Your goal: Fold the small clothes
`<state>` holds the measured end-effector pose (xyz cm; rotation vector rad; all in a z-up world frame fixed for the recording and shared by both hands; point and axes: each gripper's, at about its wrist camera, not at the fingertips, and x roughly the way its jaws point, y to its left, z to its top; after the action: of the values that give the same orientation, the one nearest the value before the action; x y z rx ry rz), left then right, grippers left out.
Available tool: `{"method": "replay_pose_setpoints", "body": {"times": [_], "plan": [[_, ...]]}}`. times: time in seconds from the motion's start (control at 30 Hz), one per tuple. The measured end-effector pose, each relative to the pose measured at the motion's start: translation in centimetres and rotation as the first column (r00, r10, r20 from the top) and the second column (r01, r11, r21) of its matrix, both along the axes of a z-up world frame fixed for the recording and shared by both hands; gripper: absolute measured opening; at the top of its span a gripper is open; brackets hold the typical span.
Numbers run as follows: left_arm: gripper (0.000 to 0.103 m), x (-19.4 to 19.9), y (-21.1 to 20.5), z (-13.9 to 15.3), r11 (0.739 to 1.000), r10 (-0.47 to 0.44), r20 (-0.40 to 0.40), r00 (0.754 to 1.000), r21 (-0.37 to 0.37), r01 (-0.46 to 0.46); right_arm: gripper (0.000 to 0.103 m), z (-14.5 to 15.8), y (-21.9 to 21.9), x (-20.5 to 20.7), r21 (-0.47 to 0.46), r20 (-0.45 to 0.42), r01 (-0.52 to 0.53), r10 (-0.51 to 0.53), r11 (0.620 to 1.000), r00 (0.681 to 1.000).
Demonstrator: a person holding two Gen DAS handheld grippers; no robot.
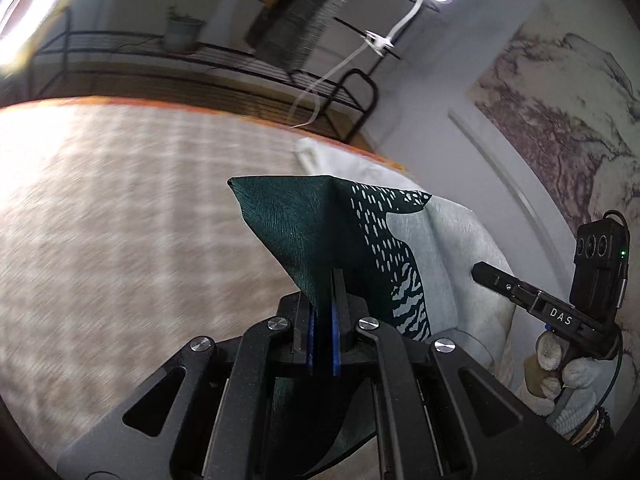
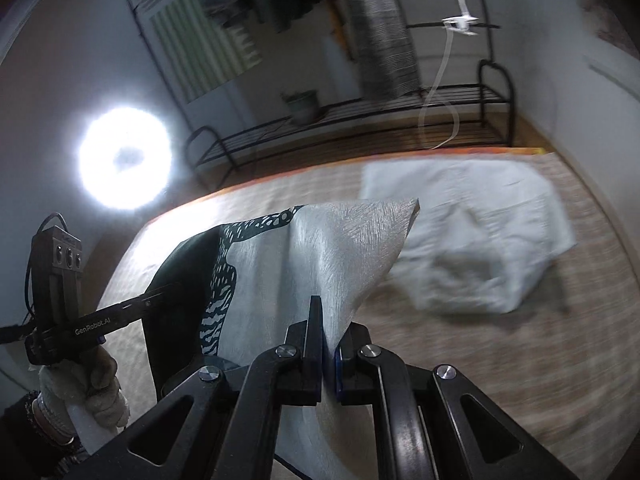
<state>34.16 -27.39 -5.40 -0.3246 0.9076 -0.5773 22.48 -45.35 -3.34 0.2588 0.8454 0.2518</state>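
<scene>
Cloth [image 1: 352, 240] (green and pale) hangs stretched between left hand-held gripper [image 1: 324, 280] and right hand-held gripper [image 2: 326, 316], both pinching it.

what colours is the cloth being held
Dark green and pale grey cloth, with a speckled and striped border between; clearest in the left wrist view.

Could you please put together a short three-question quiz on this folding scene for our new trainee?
1. True or false: both grippers are shut on the same green-and-grey cloth.
2. Which part does the right gripper pinch? A) the dark green part B) the pale grey part C) the patterned band
3. What lies on the woven mat beyond the held cloth?

Key: 1 true. 2 B; the left gripper pinches the dark green part. 3 A crumpled white garment.
</scene>
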Motion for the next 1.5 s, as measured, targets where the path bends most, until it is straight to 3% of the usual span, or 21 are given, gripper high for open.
{"method": "replay_pose_setpoints", "body": {"times": [0.37, 0.67, 1.0, 1.13, 1.3, 1.5], "plan": [[0.003, 8.3, -12.0, 0.3, 0.996, -0.070, 0.064, 0.995, 0.052, 0.067, 0.001, 0.2, -11.1, 6.1, -0.070, 0.033, 0.120, -0.118, 0.990, 0.992], [0.003, 13.4, -17.2, -1.1, 0.993, -0.074, 0.100, 0.992, 0.101, 0.063, 0.001, -0.9, -15.2, 11.9, -0.149, 0.058, 0.155, -0.148, 0.977, 0.987], [0.003, 15.5, -18.7, -4.0, 0.983, -0.065, 0.096, 0.993, 0.175, 0.048, 0.001, -5.1, -16.5, 15.6, -0.155, 0.015, 0.162, -0.161, 0.975, 0.987], [0.004, 15.6, -18.7, -4.6, 0.978, -0.048, 0.095, 0.994, 0.204, 0.027, 0.003, -6.0, -16.2, 16.3, -0.200, -0.001, 0.158, -0.162, 0.967, 0.987], [0.005, 15.5, -18.1, -4.3, 0.974, -0.026, 0.089, 0.996, 0.225, 0.005, 0.019, -6.2, -16.6, 16.4, -0.300, -0.012, 0.221, -0.235, 0.928, 0.972], [0.005, 14.1, -17.0, -2.5, 0.973, -0.019, 0.113, 0.993, 0.232, -0.008, 0.021, -4.4, -17.0, 14.8, -0.303, 0.014, 0.247, -0.255, 0.921, 0.967]]}}
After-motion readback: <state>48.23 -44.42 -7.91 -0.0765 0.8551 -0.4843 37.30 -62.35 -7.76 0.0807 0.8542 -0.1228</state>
